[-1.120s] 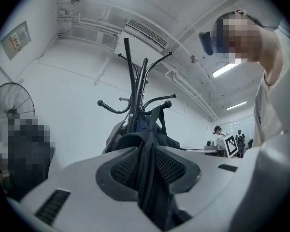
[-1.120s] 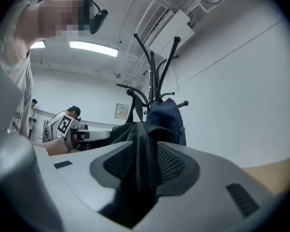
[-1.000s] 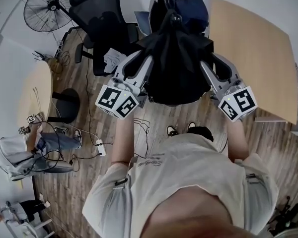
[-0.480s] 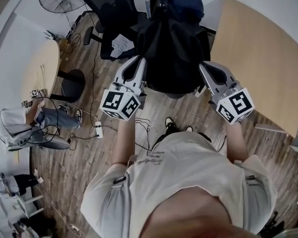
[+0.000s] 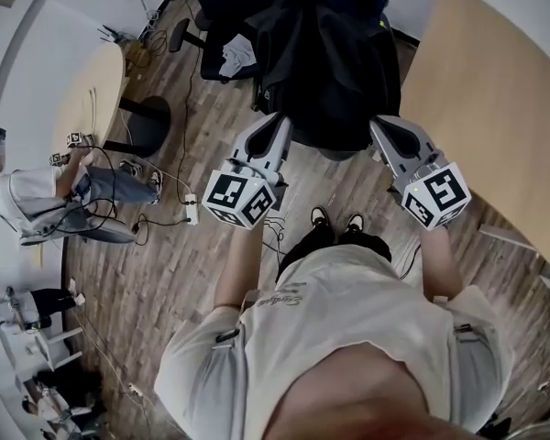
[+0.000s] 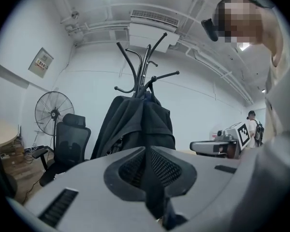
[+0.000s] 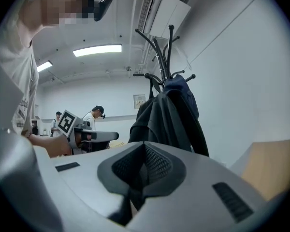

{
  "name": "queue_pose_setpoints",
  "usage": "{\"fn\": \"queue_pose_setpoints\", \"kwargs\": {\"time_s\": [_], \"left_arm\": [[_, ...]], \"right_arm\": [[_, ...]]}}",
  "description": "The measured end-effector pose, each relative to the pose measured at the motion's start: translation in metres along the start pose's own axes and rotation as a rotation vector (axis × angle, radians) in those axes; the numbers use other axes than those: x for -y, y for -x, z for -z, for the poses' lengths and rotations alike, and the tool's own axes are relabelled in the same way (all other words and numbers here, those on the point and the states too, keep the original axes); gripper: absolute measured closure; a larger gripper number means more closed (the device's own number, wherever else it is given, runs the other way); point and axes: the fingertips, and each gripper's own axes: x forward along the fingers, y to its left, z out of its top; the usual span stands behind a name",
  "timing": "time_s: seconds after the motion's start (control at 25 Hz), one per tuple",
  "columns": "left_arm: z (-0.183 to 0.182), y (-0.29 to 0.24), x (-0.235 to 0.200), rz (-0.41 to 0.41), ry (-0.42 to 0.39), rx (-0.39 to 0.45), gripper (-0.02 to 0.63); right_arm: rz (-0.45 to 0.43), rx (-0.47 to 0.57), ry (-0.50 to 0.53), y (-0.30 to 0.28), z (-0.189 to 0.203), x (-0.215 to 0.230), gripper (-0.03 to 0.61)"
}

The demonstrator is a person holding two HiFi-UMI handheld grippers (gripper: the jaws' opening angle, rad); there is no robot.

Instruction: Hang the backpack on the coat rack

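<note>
- Left gripper (image 5: 281,123): jaws together in the left gripper view, mesh pads meeting on a line, nothing between them. It points level toward the coat rack (image 6: 144,64).
- Right gripper (image 5: 383,123): jaws likewise closed on nothing, with the pads pressed together in the right gripper view.
- Backpack (image 5: 325,71): black, hanging on the coat rack, draped down from the upper hooks. In the head view it sits between the two grippers and ahead of their tips.
- In both gripper views the backpack hangs beyond the closed tips, and neither gripper has hold of it (contact at the lower edge cannot be ruled out from the head view alone).
- A navy item (image 7: 183,100) hangs on the same rack, just behind the backpack near the top.
- Each gripper's marker cube faces the head camera: left (image 5: 241,200), right (image 5: 437,197).
- Surroundings:
  - A tan table (image 5: 495,108) stands to the right of the rack.
  - A black office chair (image 6: 67,139) and a standing fan (image 6: 53,112) are to its left.
  - Cables lie on the wood floor (image 5: 183,273).
  - A seated person (image 5: 37,204) is by a round table (image 5: 87,99) at the far left.
</note>
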Motion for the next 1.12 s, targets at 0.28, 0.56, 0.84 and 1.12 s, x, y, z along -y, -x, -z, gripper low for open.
{"fn": "queue_pose_setpoints", "kwargs": {"time_s": [0.28,0.56,0.84,1.12], "left_arm": [[-0.012,0.005,0.012,0.098,-0.085,0.001,0.574],[-0.017,0.008,0.013,0.155,-0.079,0.017,0.574],[-0.010,0.018,0.013,0.168,-0.015,0.005,0.574],[-0.009,0.031,0.019,0.198,0.007,0.013,0.574]], "right_arm": [[0.083,0.034,0.085,0.008,-0.026,-0.011,0.583],[0.152,0.037,0.091,0.006,-0.021,-0.016,0.583],[0.129,0.027,0.138,-0.006,-0.032,-0.032,0.583],[0.140,0.023,0.138,0.001,-0.029,-0.056,0.583]]}}
